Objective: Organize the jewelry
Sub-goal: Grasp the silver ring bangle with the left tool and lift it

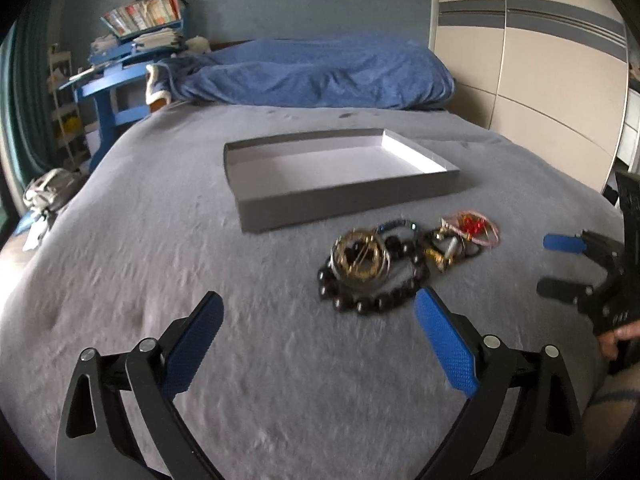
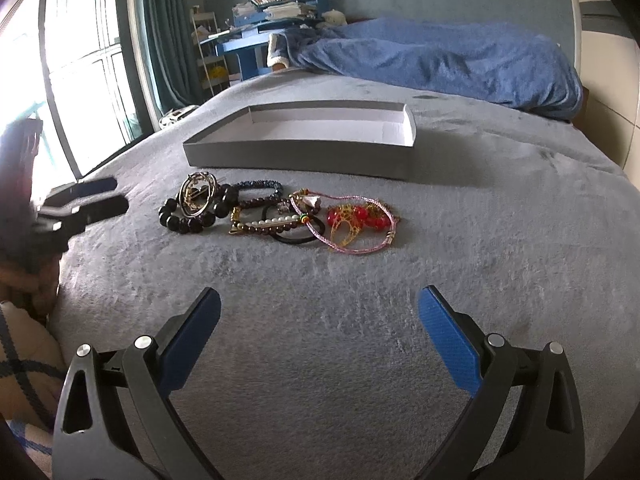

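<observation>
A pile of jewelry lies on the grey bed cover in front of a shallow grey box with a white inside. A dark bead bracelet carries gold and silver rings; beside it lie a pink cord bracelet with red beads. In the right wrist view I see the bead bracelet, a pearl clip, a black hair tie, the pink cord and the box. My left gripper is open, just short of the beads. My right gripper is open, short of the pile.
A rumpled blue duvet lies at the head of the bed. A blue desk with books stands at the far left, a wardrobe at the right. A window with curtains is on the left in the right wrist view.
</observation>
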The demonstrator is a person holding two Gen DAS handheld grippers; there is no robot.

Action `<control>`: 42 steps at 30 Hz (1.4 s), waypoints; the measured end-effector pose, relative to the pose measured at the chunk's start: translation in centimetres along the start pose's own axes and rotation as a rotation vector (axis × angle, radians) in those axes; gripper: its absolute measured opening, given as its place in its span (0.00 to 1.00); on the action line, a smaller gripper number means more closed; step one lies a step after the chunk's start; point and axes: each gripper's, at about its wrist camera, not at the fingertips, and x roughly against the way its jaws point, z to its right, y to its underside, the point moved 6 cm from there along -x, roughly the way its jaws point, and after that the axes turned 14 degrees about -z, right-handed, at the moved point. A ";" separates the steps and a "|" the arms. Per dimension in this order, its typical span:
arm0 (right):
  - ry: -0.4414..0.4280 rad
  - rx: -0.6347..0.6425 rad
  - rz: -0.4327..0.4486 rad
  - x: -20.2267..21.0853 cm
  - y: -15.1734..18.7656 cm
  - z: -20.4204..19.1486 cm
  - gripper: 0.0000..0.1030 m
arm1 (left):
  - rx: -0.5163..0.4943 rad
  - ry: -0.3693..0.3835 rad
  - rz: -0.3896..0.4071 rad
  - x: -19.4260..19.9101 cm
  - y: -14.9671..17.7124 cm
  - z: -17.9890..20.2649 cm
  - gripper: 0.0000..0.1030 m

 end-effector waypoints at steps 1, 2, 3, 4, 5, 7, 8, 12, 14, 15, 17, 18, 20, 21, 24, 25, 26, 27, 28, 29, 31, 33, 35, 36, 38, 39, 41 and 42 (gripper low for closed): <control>0.000 0.001 -0.002 -0.1 0.0 0.0 0.95 | -0.009 -0.002 -0.006 -0.1 -0.4 0.2 0.93; 0.000 0.002 -0.004 -0.1 0.0 -0.1 0.95 | -0.021 -0.006 -0.012 -0.3 -0.8 0.4 0.93; 0.000 0.001 -0.005 -0.1 0.0 -0.1 0.95 | -0.036 -0.014 -0.016 -0.6 -1.4 0.8 0.92; 0.000 0.001 -0.006 -0.1 0.1 -0.1 0.95 | -0.045 -0.015 -0.023 -0.7 -1.8 1.0 0.90; 0.000 0.001 -0.008 -0.1 0.1 -0.1 0.95 | -0.056 -0.009 -0.036 -1.1 -2.3 1.4 0.88; 0.000 0.003 -0.011 -0.2 0.1 -0.2 0.95 | -0.073 -0.013 -0.054 -1.8 -3.1 2.0 0.84; 0.000 0.003 -0.013 -0.2 0.1 -0.2 0.95 | -0.080 -0.014 -0.064 -2.2 -3.5 2.3 0.82; -0.003 0.003 -0.014 -0.2 0.2 -0.2 0.95 | -0.084 -0.015 -0.123 -4.2 -4.0 2.6 0.73; -0.004 0.002 -0.014 -0.2 0.2 -0.2 0.95 | -0.078 -0.021 -0.144 -4.9 -3.8 2.6 0.72; -0.006 0.001 -0.014 -0.2 0.2 -0.3 0.95 | -0.074 -0.022 -0.156 -5.3 -3.7 2.5 0.72; -0.009 0.000 -0.015 -0.2 0.2 -0.2 0.95 | -0.075 -0.025 -0.165 -5.7 -3.7 2.5 0.72; -0.010 0.000 -0.015 -0.1 0.2 -0.2 0.95 | -0.078 -0.029 -0.168 -5.9 -3.6 2.5 0.72; -0.011 -0.002 -0.015 -0.1 0.2 -0.2 0.95 | -0.089 -0.038 -0.175 -6.2 -3.6 2.7 0.71; -0.012 -0.003 -0.016 -0.2 0.2 -0.1 0.95 | -0.095 -0.042 -0.182 -6.5 -3.6 2.8 0.68; -0.016 -0.007 -0.020 -0.3 0.1 0.0 0.95 | -0.101 -0.044 -0.209 -7.3 -3.6 2.9 0.57; -0.018 -0.010 -0.022 -0.4 -0.1 0.2 0.95 | -0.099 -0.040 -0.215 -7.4 -3.5 2.9 0.52; -0.020 -0.013 -0.024 -0.5 -0.1 0.2 0.95 | -0.098 -0.037 -0.213 -7.4 -3.5 2.8 0.50; -0.023 -0.018 -0.028 -0.5 -0.1 0.3 0.95 | -0.095 -0.033 -0.207 -7.3 -3.5 2.7 0.47; -0.024 -0.024 -0.031 -0.6 -0.1 0.4 0.95 | -0.089 -0.024 -0.195 -7.1 -3.5 2.6 0.47; -0.027 -0.030 -0.035 -0.6 -0.2 0.5 0.95 | -0.084 -0.018 -0.185 -6.8 -3.5 2.5 0.47; -0.032 -0.038 -0.042 -0.7 -0.2 0.6 0.95 | -0.066 -0.006 -0.159 -6.1 -3.6 2.1 0.47; -0.040 -0.048 -0.046 -0.7 -0.3 0.8 0.95 | -0.040 0.028 -0.127 -5.2 -3.6 1.8 0.47; -0.048 -0.058 -0.055 -0.8 -0.4 1.0 0.95 | -0.023 0.035 -0.108 -4.4 -3.6 1.4 0.46; -0.050 -0.063 -0.057 -0.8 -0.5 1.1 0.95 | -0.017 0.040 -0.100 -4.1 -3.5 1.3 0.45; -0.052 -0.074 -0.052 -0.7 -0.9 1.4 0.95 | -0.002 0.038 -0.090 -3.3 -3.0 0.6 0.43; -0.049 -0.077 -0.050 -0.6 -1.2 1.6 0.95 | 0.007 0.038 -0.088 -3.0 -2.7 0.2 0.43; -0.038 -0.076 -0.046 -0.6 -1.8 1.8 0.95 | 0.025 0.027 -0.088 -2.7 -2.0 -0.6 0.42; -0.032 -0.077 -0.046 -0.7 -2.1 2.0 0.95 | 0.039 0.026 -0.090 -2.6 -1.6 -1.2 0.40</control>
